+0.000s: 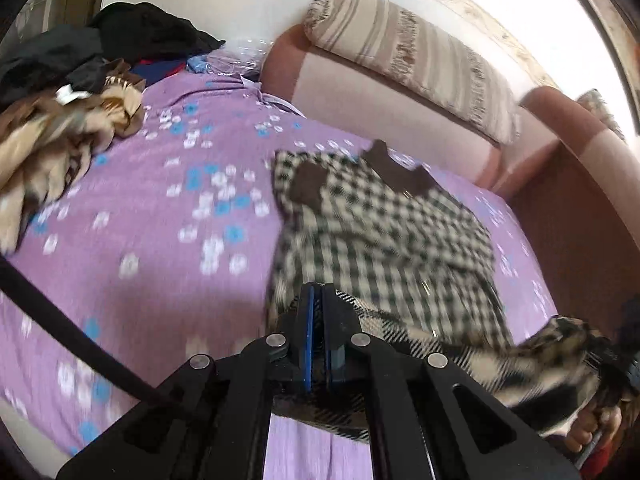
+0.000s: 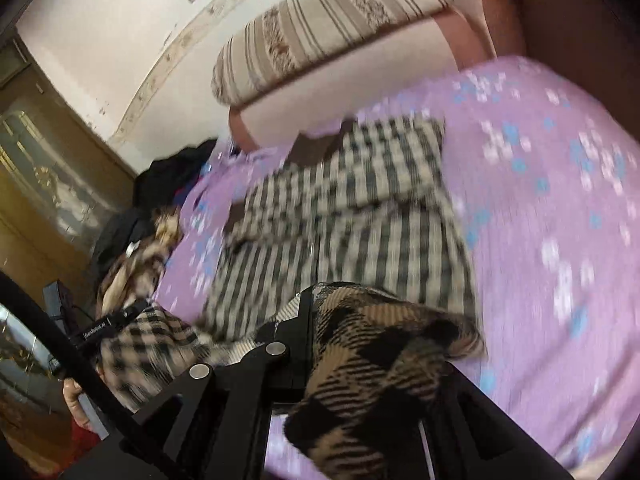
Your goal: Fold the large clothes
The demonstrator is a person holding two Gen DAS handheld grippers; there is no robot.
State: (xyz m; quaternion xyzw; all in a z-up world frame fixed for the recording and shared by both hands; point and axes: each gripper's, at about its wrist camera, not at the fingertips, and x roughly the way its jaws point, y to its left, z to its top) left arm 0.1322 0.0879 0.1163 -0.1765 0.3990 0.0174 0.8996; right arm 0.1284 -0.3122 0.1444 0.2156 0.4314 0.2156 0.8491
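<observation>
- Purple flowered bedsheet [image 1: 160,248] fills both views, with a striped bolster [image 1: 408,56] far ahead of your grippers and a heap of clothes [image 1: 60,128] off to the left.
- Your left gripper [image 1: 318,312] is clamped tight on the near hem of the checked garment [image 1: 380,232], which lies flat just ahead of it, collar at the far end.
- Your right gripper [image 2: 310,312] is likewise closed on the hem; cloth drapes over its right finger, hiding it.
- Judging by the lifted edge slung between both grippers, you are mid-fold, bringing the hem up toward the collar.
- Next, carry both corners forward together, keep the edge taut, and lay it square on the far half before releasing.
</observation>
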